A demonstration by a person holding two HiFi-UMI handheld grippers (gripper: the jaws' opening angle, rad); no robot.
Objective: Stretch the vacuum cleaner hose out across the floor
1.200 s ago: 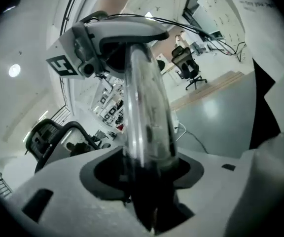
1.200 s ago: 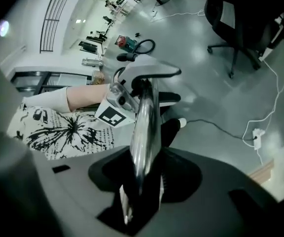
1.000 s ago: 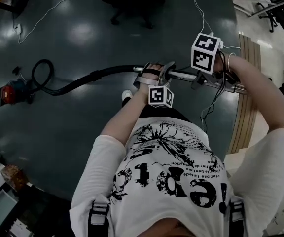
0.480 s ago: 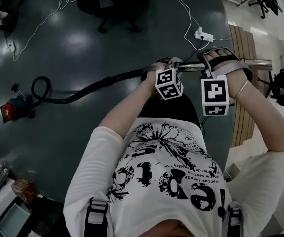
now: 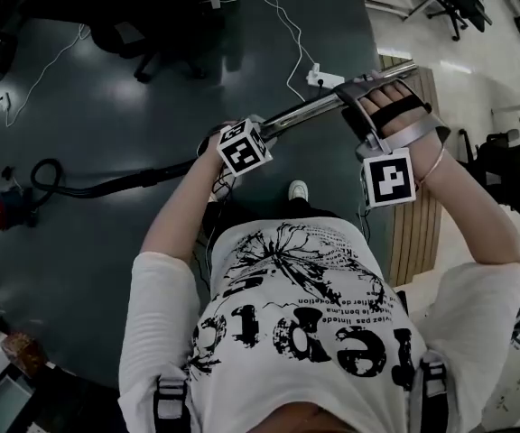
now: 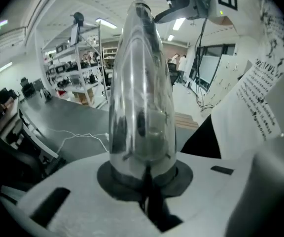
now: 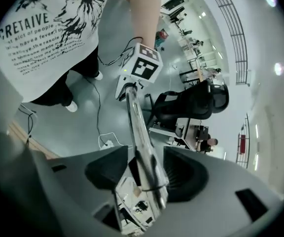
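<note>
In the head view the chrome wand (image 5: pixel 305 111) of the vacuum cleaner slants up to the right in front of the person. My left gripper (image 5: pixel 233 138) is shut on its lower end, where the black hose (image 5: pixel 125 184) begins. The hose runs left across the dark floor to the red vacuum body (image 5: pixel 3 210), with a small loop beside it. My right gripper (image 5: pixel 368 93) sits at the wand's upper end. In the right gripper view its jaws (image 7: pixel 144 169) are opening with the wand (image 7: pixel 137 122) between them. The left gripper view shows its pads (image 6: pixel 144 172) clamped on the wand (image 6: pixel 142 98).
A white power strip (image 5: pixel 326 78) with its white cable lies on the floor just beyond the wand. A dark office chair (image 5: pixel 143 34) stands at the back left. A wooden slatted strip (image 5: pixel 418 233) runs along the right, with another chair (image 5: pixel 504 165) past it.
The wand has swung from level to slanting up to the right. The left gripper has moved left along with it. The hose loop by the vacuum body has drawn smaller.
</note>
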